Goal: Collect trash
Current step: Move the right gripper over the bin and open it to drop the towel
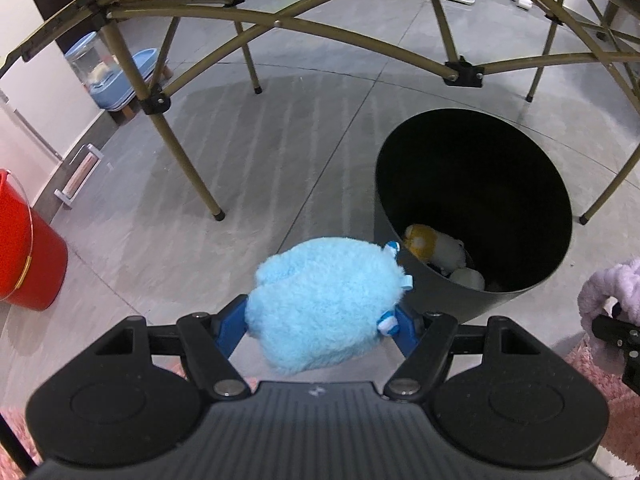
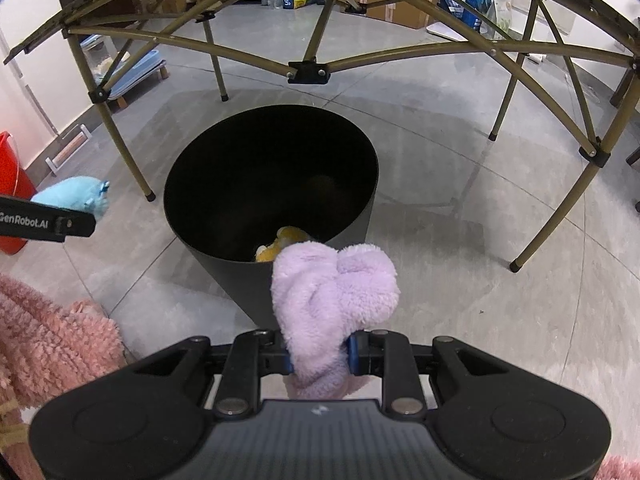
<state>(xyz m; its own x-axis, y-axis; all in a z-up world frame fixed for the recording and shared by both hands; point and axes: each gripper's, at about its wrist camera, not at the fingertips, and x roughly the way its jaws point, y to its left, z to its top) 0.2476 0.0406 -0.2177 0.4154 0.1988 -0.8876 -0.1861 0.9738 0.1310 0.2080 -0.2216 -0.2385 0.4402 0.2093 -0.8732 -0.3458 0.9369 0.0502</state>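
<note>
A fluffy light-blue plush toy (image 1: pixel 320 304) fills my left gripper (image 1: pixel 320 326), whose blue pads are shut on its sides; it hangs just left of the black round bin (image 1: pixel 404 276). In the right wrist view my right gripper (image 2: pixel 320 354) is shut on a fluffy lilac plush (image 2: pixel 332 292), held over the near rim of the bin (image 2: pixel 224 276). Inside the bin lie a yellow-and-white plush (image 1: pixel 430 244) and a white object (image 1: pixel 468 278). The blue plush (image 2: pixel 74 194) and left gripper body show at the left edge of the right view; the lilac plush (image 1: pixel 608 288) shows at the right edge of the left view.
A folding table's olive metal frame (image 1: pixel 276 24) and legs (image 1: pixel 192 160) arch over the grey tiled floor behind the bin. A red bucket (image 1: pixel 24 252) stands at the left. A pink shaggy rug (image 2: pixel 48 344) lies near me. Boxes and bags line the far wall.
</note>
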